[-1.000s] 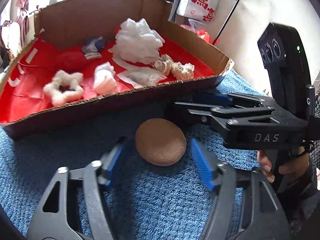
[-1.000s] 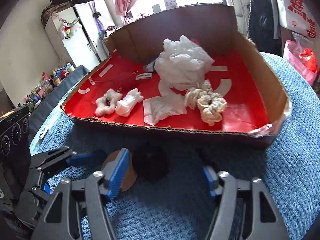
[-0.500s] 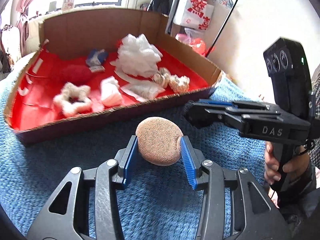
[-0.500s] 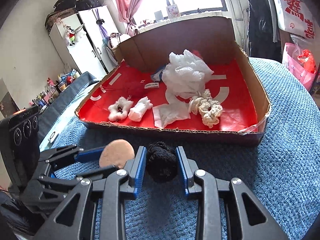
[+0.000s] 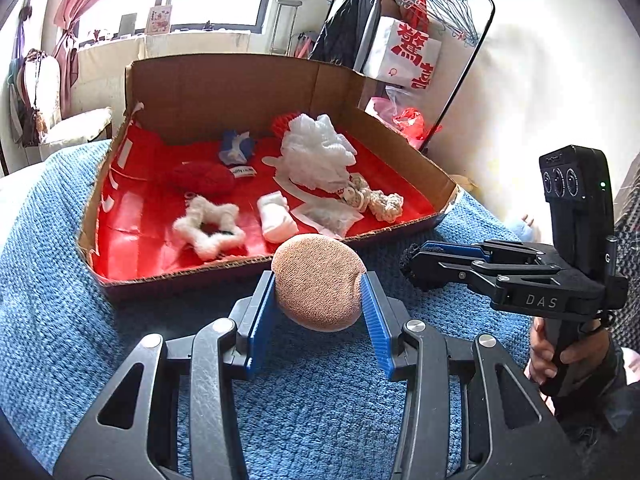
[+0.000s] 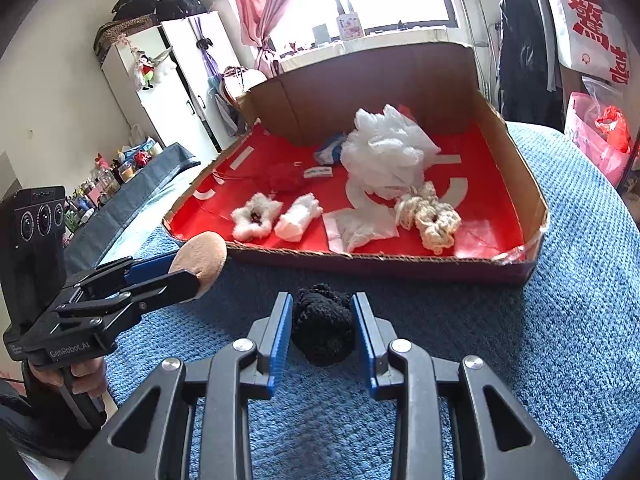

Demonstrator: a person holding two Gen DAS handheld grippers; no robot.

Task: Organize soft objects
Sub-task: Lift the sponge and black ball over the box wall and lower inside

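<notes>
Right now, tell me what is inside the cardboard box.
The cardboard box holds a white mesh puff, cream scrunchies, a fuzzy star scrunchie, a white roll, a plastic packet and red yarn. Whatever lies beneath the puff is hidden.

A round tan puff (image 5: 318,284) is sitting pinched between blue pads, raised off the blue blanket (image 5: 60,320), just before the box's near wall. A black knitted ball (image 6: 323,330) is being squeezed likewise. The red-lined cardboard box (image 5: 240,84) is lying open, holding a white mesh pouf (image 5: 316,152), a star scrunchie (image 5: 208,226), a red ball (image 5: 202,176).
</notes>
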